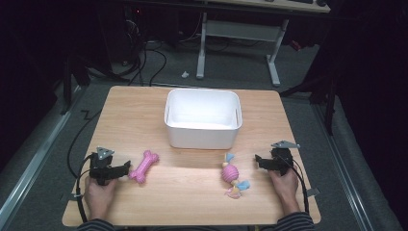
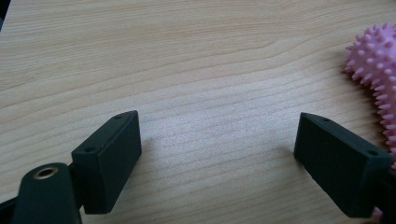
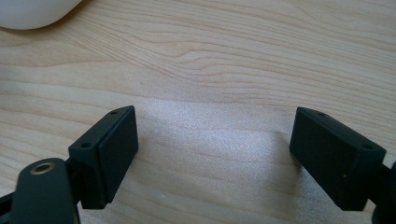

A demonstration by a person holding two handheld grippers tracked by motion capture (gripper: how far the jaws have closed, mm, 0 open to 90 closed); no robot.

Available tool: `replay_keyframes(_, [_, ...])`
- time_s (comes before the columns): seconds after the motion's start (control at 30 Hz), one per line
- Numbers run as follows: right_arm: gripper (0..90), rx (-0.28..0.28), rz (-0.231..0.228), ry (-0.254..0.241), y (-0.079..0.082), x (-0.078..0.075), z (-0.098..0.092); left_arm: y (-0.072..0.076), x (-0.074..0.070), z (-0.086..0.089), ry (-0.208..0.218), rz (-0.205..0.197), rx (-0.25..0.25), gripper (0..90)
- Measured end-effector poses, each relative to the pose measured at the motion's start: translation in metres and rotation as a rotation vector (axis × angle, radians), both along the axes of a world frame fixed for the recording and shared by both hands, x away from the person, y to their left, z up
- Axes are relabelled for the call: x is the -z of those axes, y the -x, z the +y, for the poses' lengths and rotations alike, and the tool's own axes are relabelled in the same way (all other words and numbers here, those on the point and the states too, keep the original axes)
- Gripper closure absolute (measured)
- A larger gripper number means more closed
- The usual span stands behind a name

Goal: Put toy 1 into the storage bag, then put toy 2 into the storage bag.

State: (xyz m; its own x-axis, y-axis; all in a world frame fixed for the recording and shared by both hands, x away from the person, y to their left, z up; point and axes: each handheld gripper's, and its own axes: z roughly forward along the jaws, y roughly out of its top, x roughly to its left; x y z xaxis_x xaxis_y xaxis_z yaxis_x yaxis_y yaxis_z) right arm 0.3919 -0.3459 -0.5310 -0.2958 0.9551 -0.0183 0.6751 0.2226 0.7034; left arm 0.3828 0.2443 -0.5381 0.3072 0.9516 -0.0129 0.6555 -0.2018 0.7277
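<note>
A pink spiky bone toy (image 1: 144, 166) lies on the wooden table (image 1: 192, 192) at the front left. My left gripper (image 1: 126, 168) rests just left of it, open, with bare wood between its jaws; the toy's spiky end (image 2: 376, 70) shows at the right edge of the left gripper view, beside the right jaw. A pink, yellow and blue rope-ball toy (image 1: 232, 176) lies at the front right. My right gripper (image 1: 259, 160) stands open to the right of it, with only table between the jaws (image 3: 212, 154).
A white rectangular bin (image 1: 202, 118) stands empty at the table's middle back; its rounded corner (image 3: 32, 11) shows in the right gripper view. Cables trail from both grippers off the table's sides. Desk legs and cords lie on the floor beyond.
</note>
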Motion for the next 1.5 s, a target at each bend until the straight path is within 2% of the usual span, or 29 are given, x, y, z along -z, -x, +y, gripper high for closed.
replay_keyframes(0.93, [16.7, -0.002, -0.004, -0.003, 0.000, 0.000, 0.000, -0.006, -0.002, 0.003, 0.003, 0.018, 0.047, 15.3])
replay_keyframes(1.03, [16.7, -0.001, -0.003, -0.003, 0.001, 0.000, 0.000, -0.008, -0.003, 0.002, 0.027, 0.023, 0.041, 16.9])
replay_keyframes(1.1, [16.8, 0.000, -0.003, -0.004, 0.001, 0.000, 0.000, -0.010, -0.005, 0.003, 0.064, 0.033, 0.048, 20.3])
replay_keyframes(1.3, [16.9, 0.000, -0.003, -0.004, 0.001, 0.000, 0.000, -0.010, -0.010, 0.002, 0.073, 0.031, 0.054, 23.4])
replay_keyframes(1.37, [17.0, 0.000, -0.003, -0.004, 0.001, 0.000, 0.000, -0.009, -0.012, 0.001, 0.089, 0.036, 0.058, 25.1])
replay_keyframes(1.5, [17.3, 0.000, -0.004, -0.003, 0.001, 0.000, 0.001, -0.006, -0.017, -0.002, 0.081, 0.033, 0.075, 25.7])
